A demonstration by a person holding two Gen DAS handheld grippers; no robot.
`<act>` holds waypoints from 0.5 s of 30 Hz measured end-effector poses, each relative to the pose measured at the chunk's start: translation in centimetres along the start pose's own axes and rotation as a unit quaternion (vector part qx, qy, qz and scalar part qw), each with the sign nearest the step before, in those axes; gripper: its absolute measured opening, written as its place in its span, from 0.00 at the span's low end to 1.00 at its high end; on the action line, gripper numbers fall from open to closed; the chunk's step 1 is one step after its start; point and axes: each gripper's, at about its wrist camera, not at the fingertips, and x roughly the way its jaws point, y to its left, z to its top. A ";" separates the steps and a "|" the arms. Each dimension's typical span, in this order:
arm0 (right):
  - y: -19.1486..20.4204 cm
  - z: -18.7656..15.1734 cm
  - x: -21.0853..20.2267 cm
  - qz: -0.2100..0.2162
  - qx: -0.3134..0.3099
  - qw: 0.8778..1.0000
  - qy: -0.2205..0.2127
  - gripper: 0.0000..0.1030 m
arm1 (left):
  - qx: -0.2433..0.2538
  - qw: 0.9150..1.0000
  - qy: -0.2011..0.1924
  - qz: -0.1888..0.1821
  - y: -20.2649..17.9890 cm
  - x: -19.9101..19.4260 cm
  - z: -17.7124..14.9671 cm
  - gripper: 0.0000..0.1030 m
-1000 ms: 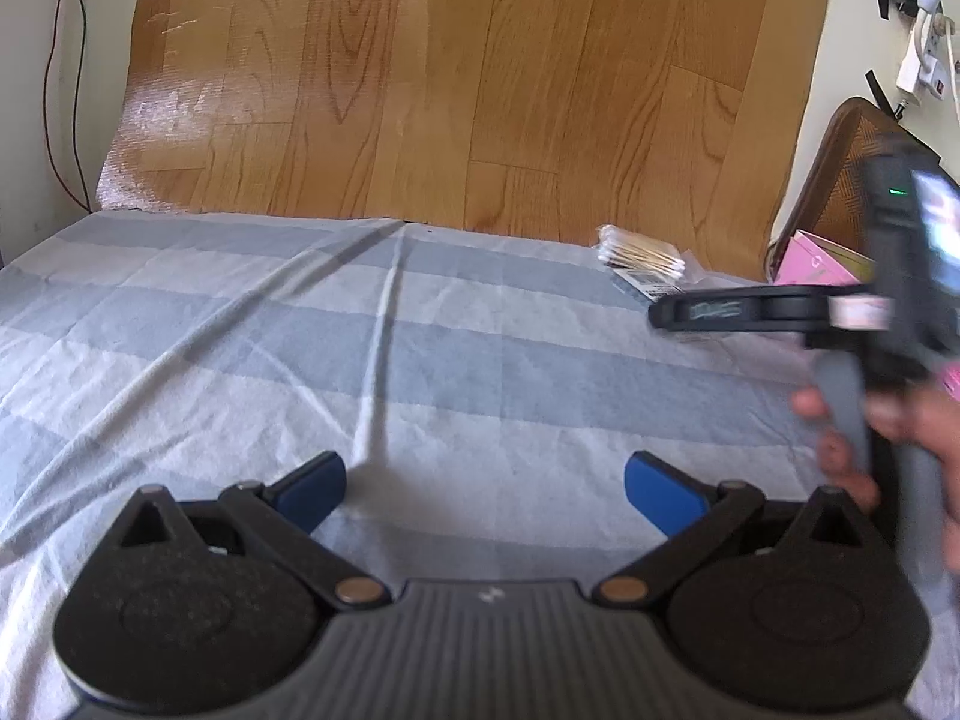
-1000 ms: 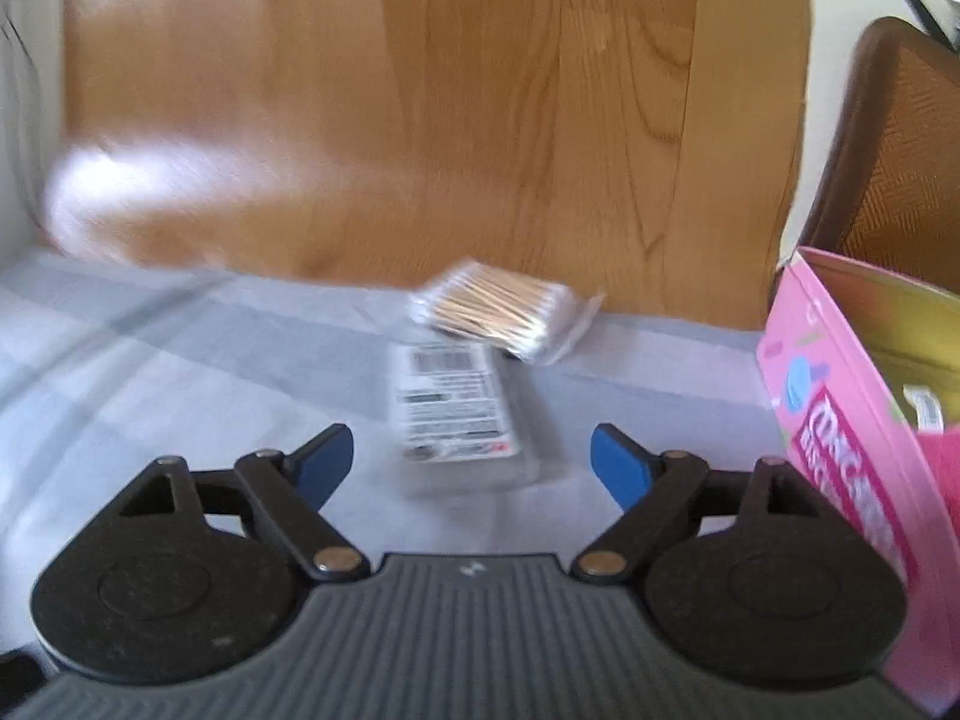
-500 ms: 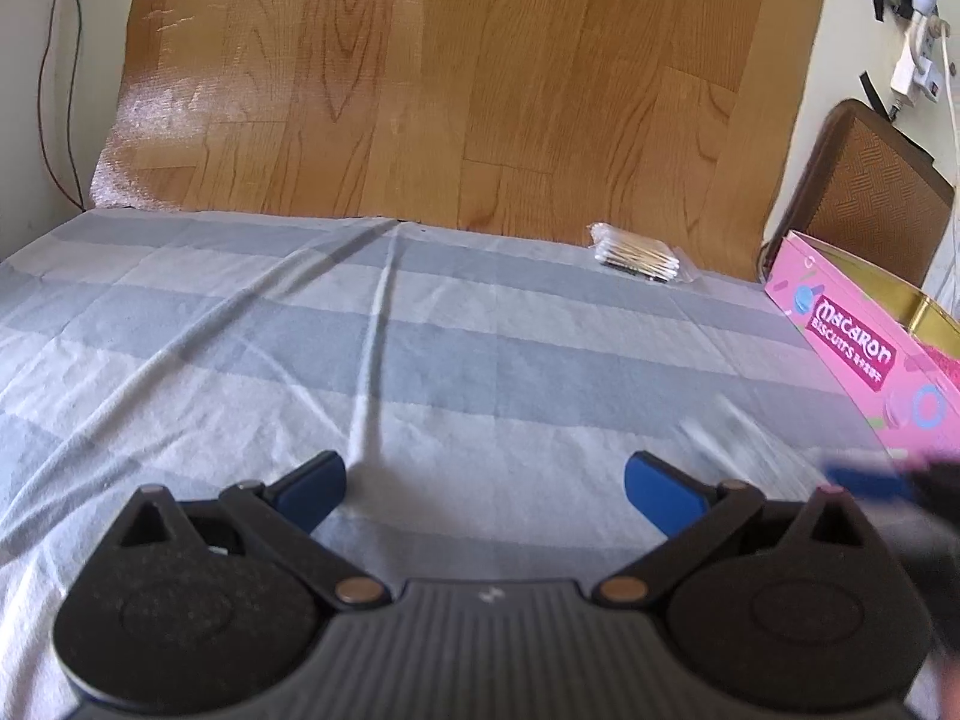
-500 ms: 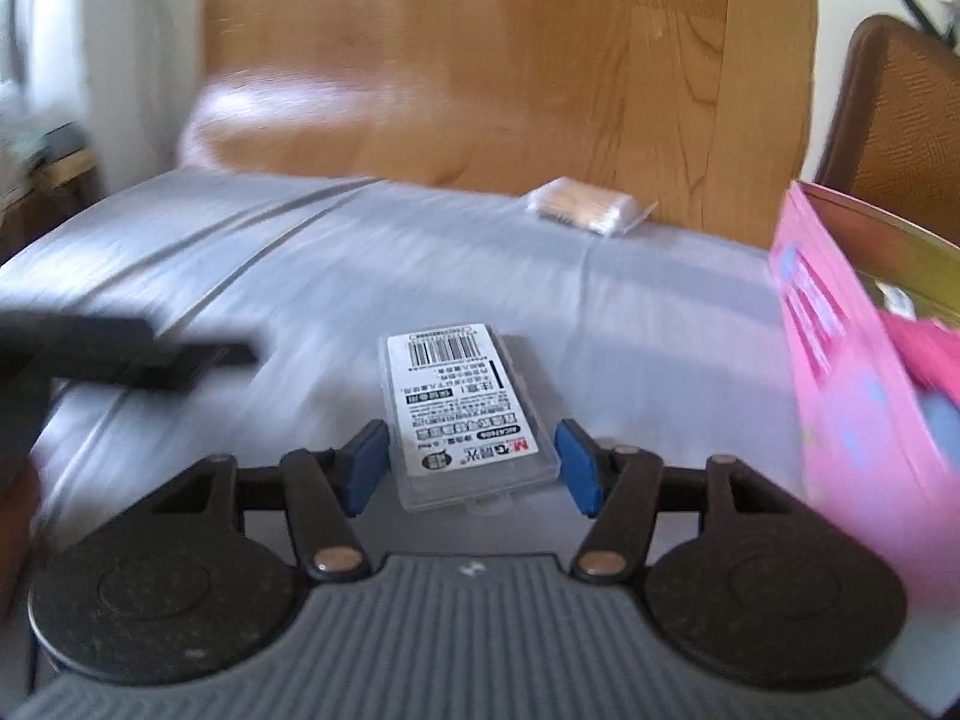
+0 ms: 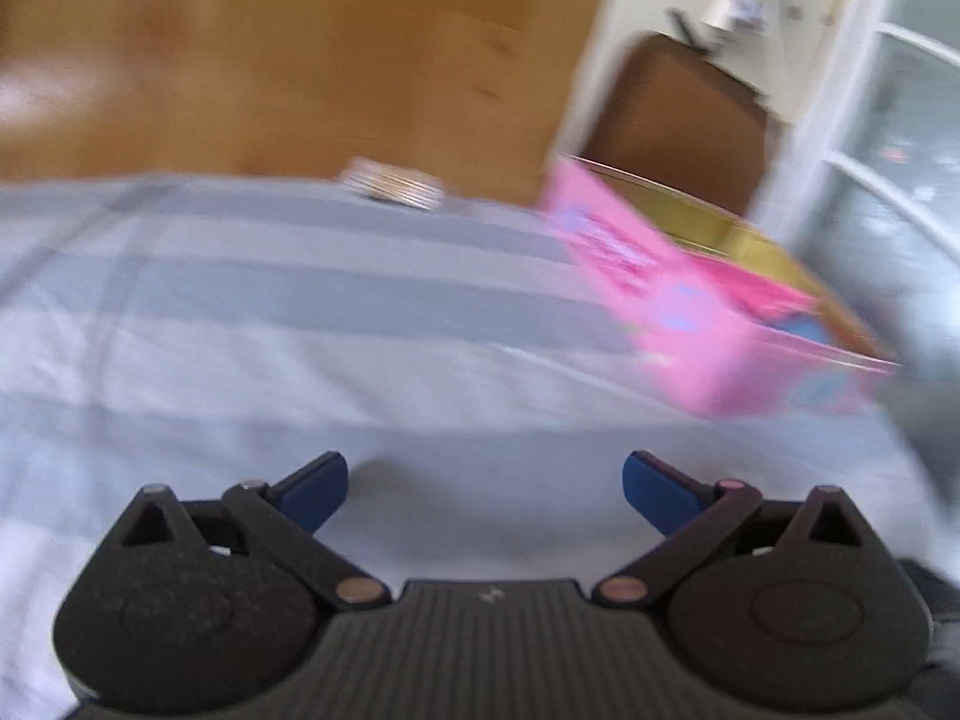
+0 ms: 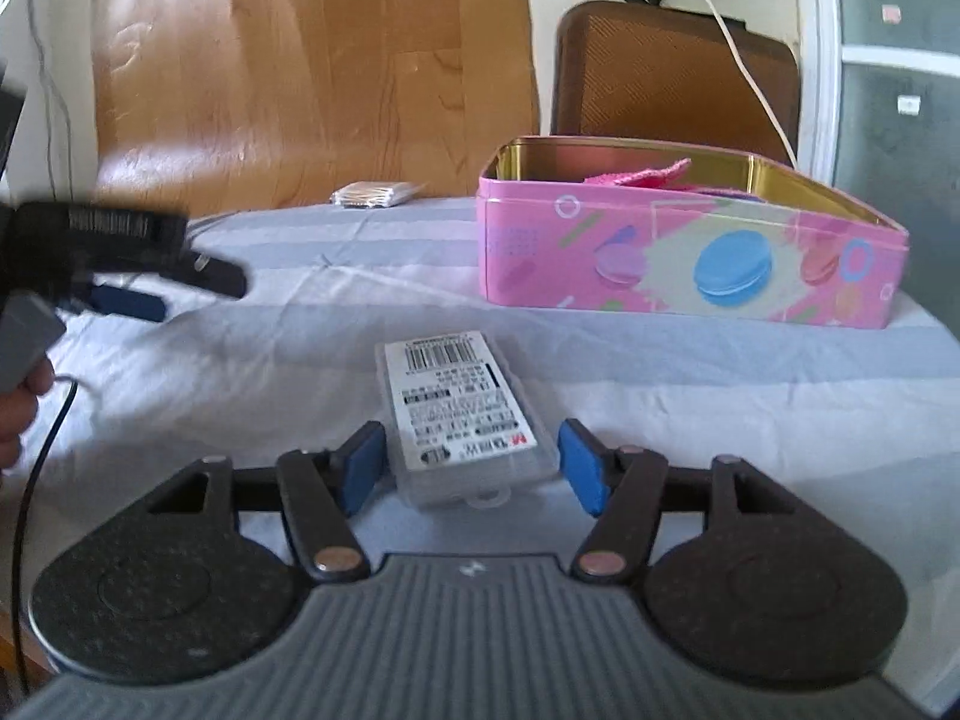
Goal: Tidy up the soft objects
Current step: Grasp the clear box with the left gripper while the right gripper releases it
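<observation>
A clear plastic case (image 6: 462,414) with a white barcode label lies on the striped cloth (image 6: 720,372), between the blue pads of my right gripper (image 6: 471,462). The jaws are opening, and a thin gap shows on each side of the case. A pink macaron tin (image 6: 690,258) stands open behind it, with pink fabric (image 6: 648,174) inside. My left gripper (image 5: 483,483) is open with only cloth between its fingers. It also shows at the left of the right wrist view, as the left gripper (image 6: 180,291). The left wrist view is blurred, with the tin (image 5: 690,312) at its right.
A pack of cotton swabs (image 6: 372,193) lies at the far edge of the cloth, against a wood-grain board (image 6: 312,72). A brown chair back (image 6: 672,72) stands behind the tin. A hand (image 6: 18,414) and a dark cable (image 6: 42,456) are at the left.
My right gripper drew back across the cloth with the case between its pads, and its jaws narrowed and then widened a little. The left wrist view swung right towards the pink tin.
</observation>
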 end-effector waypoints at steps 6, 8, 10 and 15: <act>0.2 -1.1 -0.5 0.000 -0.030 0.999 -0.016 0.60 | 0.001 0.994 0.077 -0.077 -3.9 0.9 -1.1 0.86; -0.3 -1.5 -1.0 0.008 -0.024 0.999 -0.021 0.60 | -0.003 0.990 0.098 -0.104 -4.9 1.6 -1.3 0.83; -0.2 -1.7 -1.2 0.008 -0.023 0.999 -0.026 0.60 | -0.012 0.986 0.112 -0.126 -5.4 2.3 -1.0 0.76; -3.0 -1.4 -2.0 0.072 0.075 0.994 -0.020 0.59 | -0.030 0.976 0.144 -0.163 -7.0 4.2 -0.5 0.39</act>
